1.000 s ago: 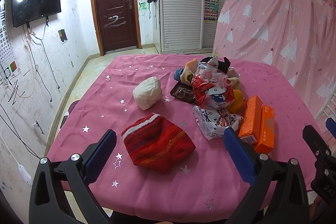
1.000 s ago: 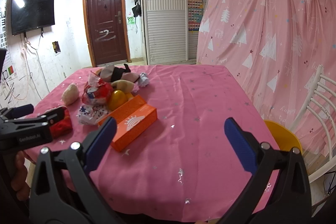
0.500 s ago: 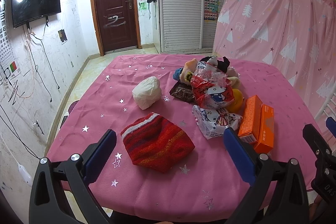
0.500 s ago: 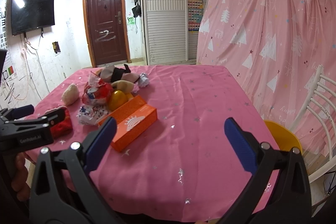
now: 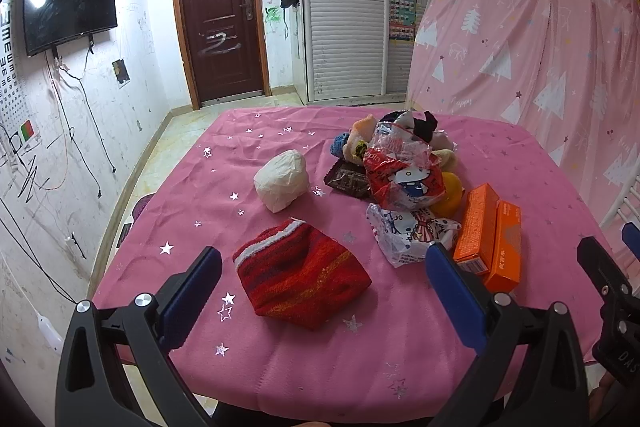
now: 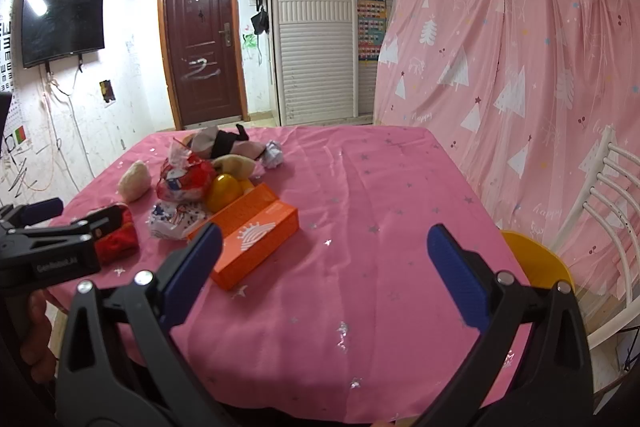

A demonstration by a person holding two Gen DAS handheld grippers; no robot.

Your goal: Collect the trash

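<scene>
Two hand-held grippers hovered wide open, holding nothing. Trash wrappers (image 5: pixel 404 183) lay piled mid-desk (image 5: pixel 280 367), ahead-right of the left hand-held gripper (image 5: pixel 320 291), ahead-left of the right hand-held gripper (image 6: pixel 324 267); the left seemed nearer.

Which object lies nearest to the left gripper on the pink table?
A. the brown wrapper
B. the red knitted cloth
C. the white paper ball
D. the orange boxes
B: in the left wrist view the red knitted cloth lies just ahead, between the open fingers of the left gripper, while the white paper ball sits farther back.
</scene>
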